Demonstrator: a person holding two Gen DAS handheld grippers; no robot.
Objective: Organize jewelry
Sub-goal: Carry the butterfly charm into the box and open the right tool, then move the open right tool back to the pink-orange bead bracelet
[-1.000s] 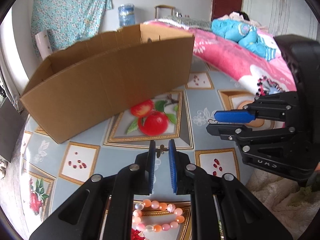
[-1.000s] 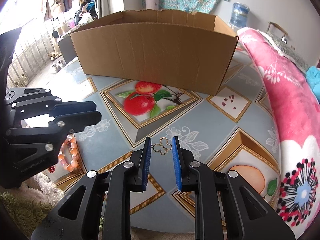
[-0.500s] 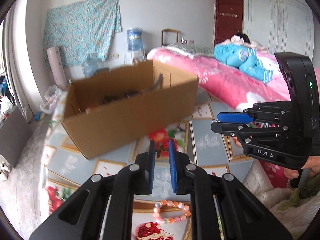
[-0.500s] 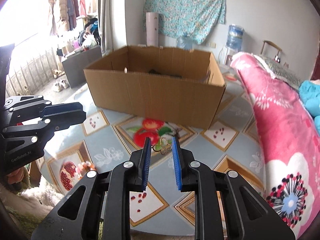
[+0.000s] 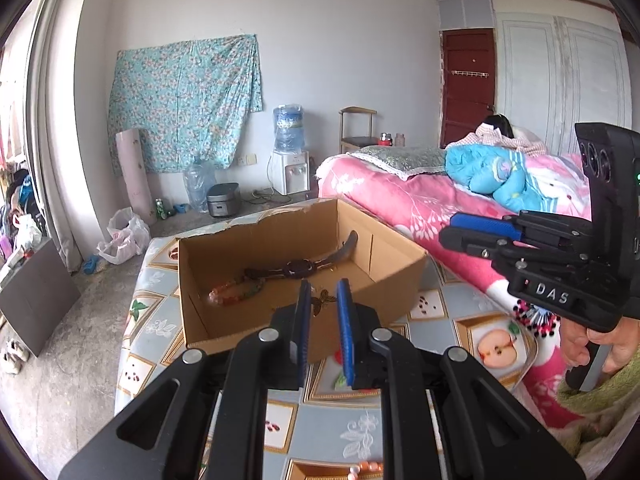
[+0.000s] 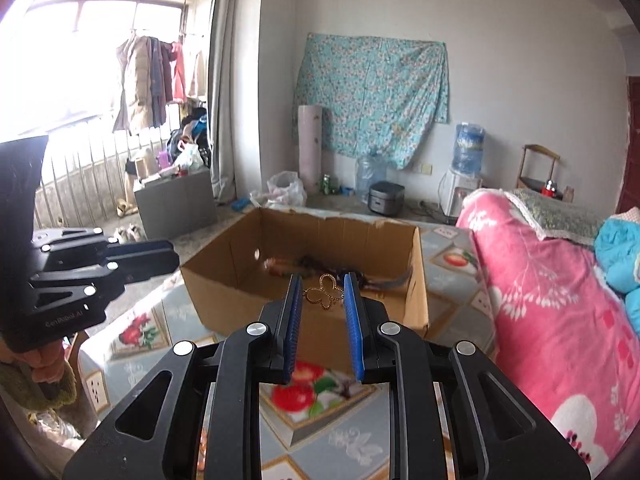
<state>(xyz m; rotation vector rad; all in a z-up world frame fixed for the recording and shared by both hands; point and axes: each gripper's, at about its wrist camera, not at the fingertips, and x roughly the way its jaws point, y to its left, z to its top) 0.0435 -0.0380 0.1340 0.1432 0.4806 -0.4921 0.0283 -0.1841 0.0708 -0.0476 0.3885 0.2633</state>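
Note:
An open cardboard box (image 5: 280, 236) (image 6: 224, 292) stands on the patterned table (image 5: 360, 432) and holds a beaded bracelet (image 5: 232, 294) and a dark necklace (image 5: 296, 268). My left gripper (image 5: 323, 300) hangs above the box's near wall, shut on a small gold butterfly charm (image 5: 322, 302). My right gripper (image 6: 323, 300) is at about the same height, shut on a larger gold butterfly charm (image 6: 325, 298). In the left wrist view the right gripper (image 5: 464, 232) shows from the side, to the right. A pink bead bracelet (image 5: 366, 468) lies on the table, below the left gripper.
A bed with a pink blanket (image 5: 400, 200) (image 6: 540, 300) runs along the table's right side. A person's hand (image 5: 592, 344) holds the right gripper's handle. In the right wrist view the left gripper (image 6: 140, 256) is to the left. Bare floor lies left of the table.
Both grippers have risen and tilted up, each keeping its gold charm. The box has sunk in both views, so its inside now shows, and the table is lower in frame.

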